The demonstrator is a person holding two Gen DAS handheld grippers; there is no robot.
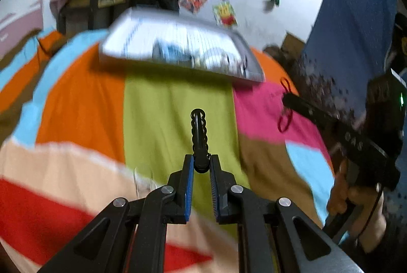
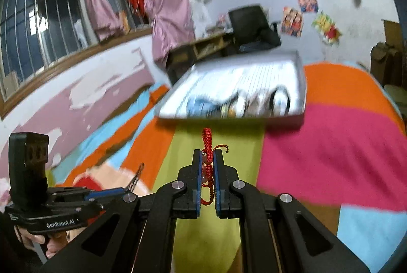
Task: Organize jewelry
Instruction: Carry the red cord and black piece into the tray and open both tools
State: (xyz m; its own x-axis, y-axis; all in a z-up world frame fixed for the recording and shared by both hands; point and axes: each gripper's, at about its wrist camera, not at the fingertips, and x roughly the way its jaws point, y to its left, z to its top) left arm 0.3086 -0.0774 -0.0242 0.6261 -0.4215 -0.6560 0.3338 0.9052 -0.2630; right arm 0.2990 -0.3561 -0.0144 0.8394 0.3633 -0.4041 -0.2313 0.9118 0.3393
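My left gripper (image 1: 201, 163) is shut on a black beaded bracelet (image 1: 199, 130), which sticks up from between the pads above the green stripe of the cloth. My right gripper (image 2: 208, 158) is shut on a red braided cord bracelet (image 2: 207, 142) that pokes out past the fingertips. In the left wrist view the right gripper (image 1: 286, 96) comes in from the right, with the red bracelet (image 1: 284, 117) dangling from it. A metal tray (image 1: 254, 69) holding blurred jewelry lies ahead of both grippers. The same tray (image 2: 301, 84) is blurred in the right wrist view.
A striped multicoloured cloth (image 1: 84, 105) covers the surface under both grippers. A person's hand (image 1: 356, 201) holds the right tool, and another hand (image 2: 38, 242) holds the left tool. Behind the tray stand a dark desk (image 2: 198, 49) and a black chair (image 2: 251, 23).
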